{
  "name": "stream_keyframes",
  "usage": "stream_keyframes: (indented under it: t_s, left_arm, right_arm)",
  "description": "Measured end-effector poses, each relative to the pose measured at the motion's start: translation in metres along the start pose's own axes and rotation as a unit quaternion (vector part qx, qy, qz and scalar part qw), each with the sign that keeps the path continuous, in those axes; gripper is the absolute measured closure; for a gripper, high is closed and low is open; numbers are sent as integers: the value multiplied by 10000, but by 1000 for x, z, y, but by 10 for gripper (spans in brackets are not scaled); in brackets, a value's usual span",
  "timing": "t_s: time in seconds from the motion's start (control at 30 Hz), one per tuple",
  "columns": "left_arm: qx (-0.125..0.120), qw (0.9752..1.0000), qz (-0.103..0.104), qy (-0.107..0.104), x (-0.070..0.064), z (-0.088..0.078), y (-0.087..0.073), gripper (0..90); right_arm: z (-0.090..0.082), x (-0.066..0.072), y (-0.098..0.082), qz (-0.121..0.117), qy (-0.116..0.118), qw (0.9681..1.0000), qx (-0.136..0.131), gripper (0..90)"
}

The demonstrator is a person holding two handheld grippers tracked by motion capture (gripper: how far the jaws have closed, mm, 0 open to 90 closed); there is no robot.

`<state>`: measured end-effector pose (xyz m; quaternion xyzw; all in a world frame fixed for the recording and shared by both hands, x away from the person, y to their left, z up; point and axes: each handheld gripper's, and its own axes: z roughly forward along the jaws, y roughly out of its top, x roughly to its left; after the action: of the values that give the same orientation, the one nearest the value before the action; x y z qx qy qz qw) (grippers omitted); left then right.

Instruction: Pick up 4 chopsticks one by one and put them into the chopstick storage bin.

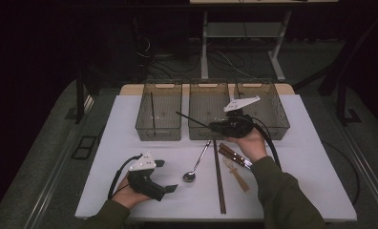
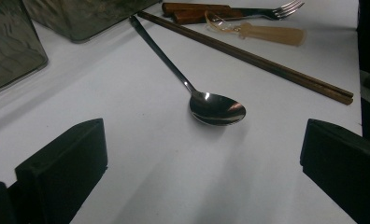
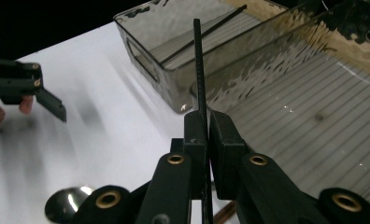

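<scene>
Chopstick [image 3: 199, 65] pinched in the right gripper [image 3: 207, 126], above the middle bin [image 1: 207, 125] near the desk's far edge.
Black, thin and ridged, it juts toward the left bin [image 1: 159, 129], where a matching stick [image 1: 152, 110] lies; I'd carry it level, clear the rim, then let go low. The left gripper [image 1: 164, 175] rests released by the front edge, facing the spoon [image 2: 216, 108].

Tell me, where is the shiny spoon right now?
In the high view the spoon lies on the white table, left of the long brown chopsticks and right of the open left tongs.
</scene>
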<state>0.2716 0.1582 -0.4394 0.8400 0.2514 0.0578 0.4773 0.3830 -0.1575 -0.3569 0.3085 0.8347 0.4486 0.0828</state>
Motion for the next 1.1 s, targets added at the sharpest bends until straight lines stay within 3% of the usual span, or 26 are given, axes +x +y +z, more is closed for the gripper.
stream_keyframes:
  t_s: [0.63, 1.1]
  left_arm:
    - [-19, 10000, -4, -4, -1, 0, 1, 0]
    - [-7, 10000, 39, -2, -1, 1, 1, 1]
  right_arm:
    - [42, 1, 46, 221, -306, 9992, 108, 856]
    - [91, 2, 75, 314, -566, 9975, 268, 856]
